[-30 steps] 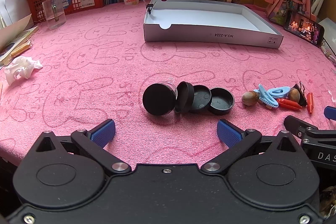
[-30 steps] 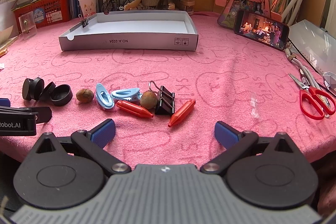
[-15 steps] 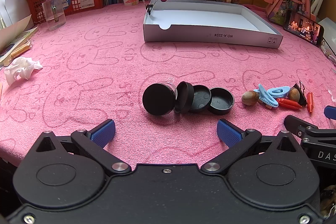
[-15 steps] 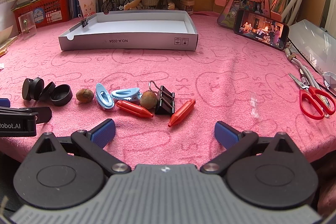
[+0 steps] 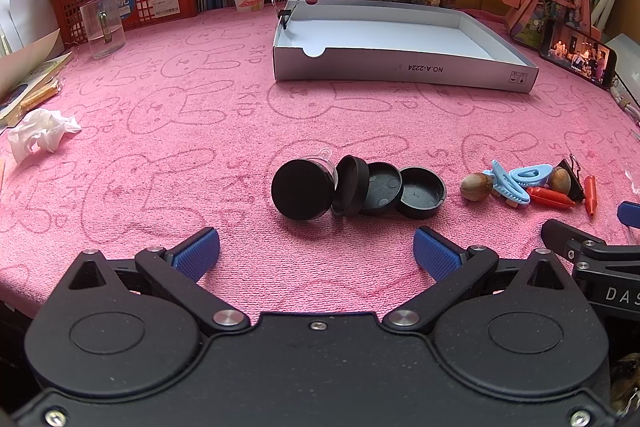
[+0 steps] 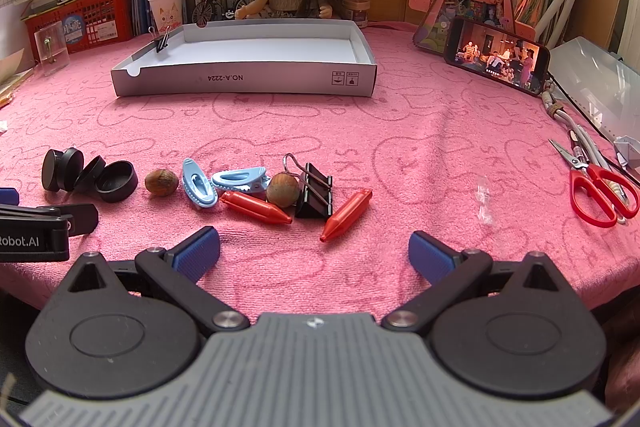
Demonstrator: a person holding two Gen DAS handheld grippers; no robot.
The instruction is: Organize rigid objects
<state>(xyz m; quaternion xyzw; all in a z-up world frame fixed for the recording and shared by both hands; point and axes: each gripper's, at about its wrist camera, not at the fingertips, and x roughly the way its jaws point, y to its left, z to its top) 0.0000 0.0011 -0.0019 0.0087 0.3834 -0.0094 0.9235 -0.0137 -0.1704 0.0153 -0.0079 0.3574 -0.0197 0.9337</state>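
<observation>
Nothing is picked up yet: the task looks to be at its start. The left gripper (image 5: 316, 247) hangs with its jaws spread wide and empty at the bottom centre of its frame, and the black caps (image 5: 358, 186) lie in a leaning row just above it at mid-frame. The right gripper (image 6: 314, 251) is likewise spread and empty; the clips (image 6: 224, 183), nuts (image 6: 162, 182) and red pegs (image 6: 346, 215) sit in a loose cluster at centre-left of its view. The white box (image 6: 244, 83), upper centre, holds only a binder clip (image 6: 162, 43) on its left wall. The next move likely calls for lowering one gripper over a single piece and closing on it, then carrying it up to the box
</observation>
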